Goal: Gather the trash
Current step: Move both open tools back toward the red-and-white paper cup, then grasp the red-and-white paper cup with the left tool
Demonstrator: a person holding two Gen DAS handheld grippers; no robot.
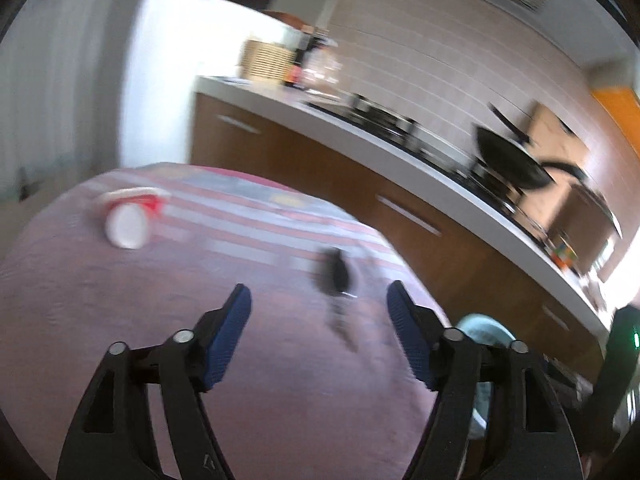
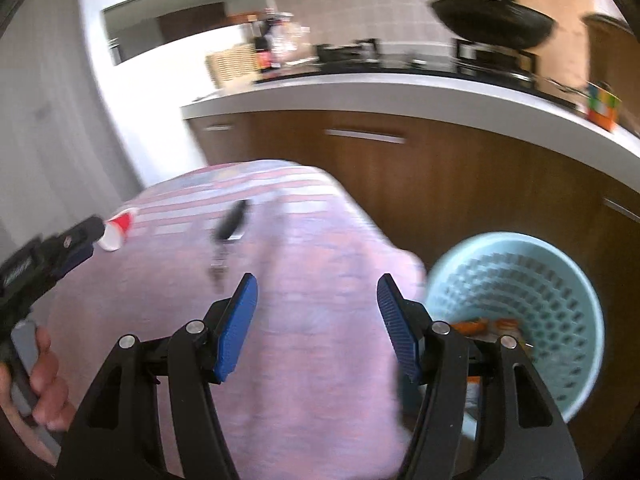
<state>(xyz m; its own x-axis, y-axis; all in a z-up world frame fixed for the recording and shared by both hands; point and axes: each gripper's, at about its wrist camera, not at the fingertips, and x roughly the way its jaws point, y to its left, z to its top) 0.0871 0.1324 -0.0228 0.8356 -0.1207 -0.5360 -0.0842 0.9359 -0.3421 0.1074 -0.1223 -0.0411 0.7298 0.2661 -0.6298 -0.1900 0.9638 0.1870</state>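
Both tongs, left (image 1: 319, 312) and right (image 2: 317, 302), are held open, empty. Overturned cup (image 1: 129, 224), far from basket (image 2: 516, 312), may be rolled off table (image 1: 120, 340) if nudged.

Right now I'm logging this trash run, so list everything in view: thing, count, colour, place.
cup: one, red and white, on its side, far left of the table
keys: one dark bunch, blurred, mid table
tablecloth: one, pink with stripes, covers the table
bin: one, pale blue mesh, on the floor right of the table, orange wrappers inside
wok: one, black, on the stove
puzzle cube: one, multicoloured, on the counter
left gripper: open, empty
right gripper: open, empty
hand: one, on the left gripper's handle
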